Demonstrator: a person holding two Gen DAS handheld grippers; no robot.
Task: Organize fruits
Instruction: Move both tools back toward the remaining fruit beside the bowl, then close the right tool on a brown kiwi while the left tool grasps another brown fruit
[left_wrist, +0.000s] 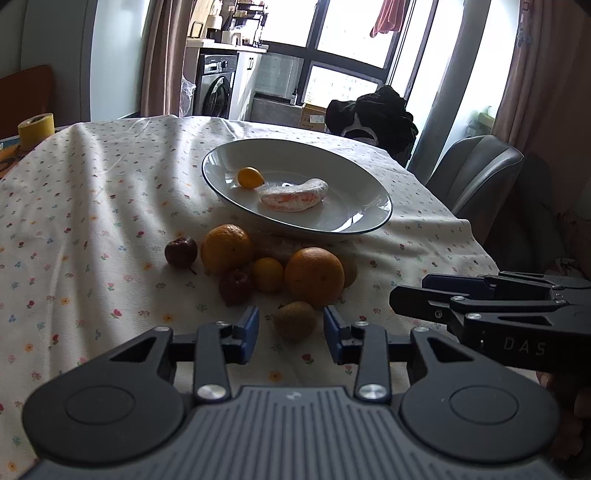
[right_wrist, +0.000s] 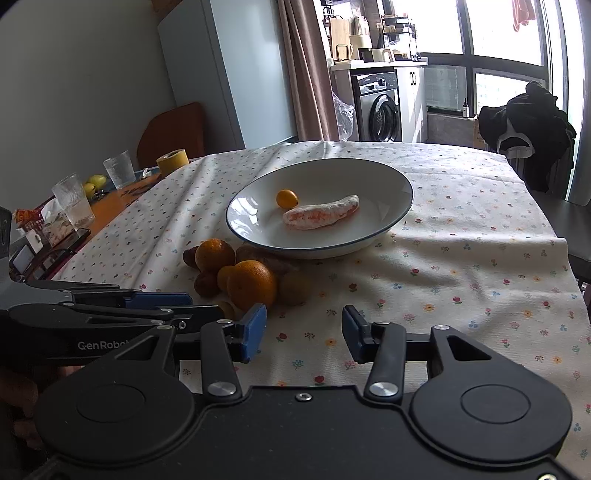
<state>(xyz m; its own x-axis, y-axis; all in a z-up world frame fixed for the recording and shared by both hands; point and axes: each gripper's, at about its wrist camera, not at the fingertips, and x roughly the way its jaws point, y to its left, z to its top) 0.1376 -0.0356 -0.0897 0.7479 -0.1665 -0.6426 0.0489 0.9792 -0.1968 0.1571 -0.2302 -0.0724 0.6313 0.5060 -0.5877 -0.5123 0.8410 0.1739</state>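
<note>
A white plate (left_wrist: 236, 155) (right_wrist: 391, 177) on the flowered cloth holds a small kumquat (left_wrist: 250, 177) (right_wrist: 287, 198) and a peeled orange segment (left_wrist: 295, 194) (right_wrist: 320, 213). In front of it lies a heap: two oranges (left_wrist: 314, 276) (left_wrist: 226, 247) (right_wrist: 251, 284), a small yellow citrus (left_wrist: 267, 274), two dark red fruits (left_wrist: 180, 250) (left_wrist: 235, 286), and brown kiwis (left_wrist: 295, 319) (right_wrist: 293, 288). My left gripper (left_wrist: 291, 328) is open with the near kiwi between its fingers, not gripped. My right gripper (right_wrist: 303, 332) is open over bare cloth, right of the heap; its fingers (left_wrist: 443, 295) show in the left wrist view.
A yellow tape roll (right_wrist: 173, 159) (left_wrist: 36, 129), two glasses (right_wrist: 73, 201), lemons (right_wrist: 95, 181) and clutter sit on the left side table. A grey chair (left_wrist: 476, 170) with dark clothes (right_wrist: 528, 125) stands beyond the table's right edge. The cloth to the right of the plate is bare.
</note>
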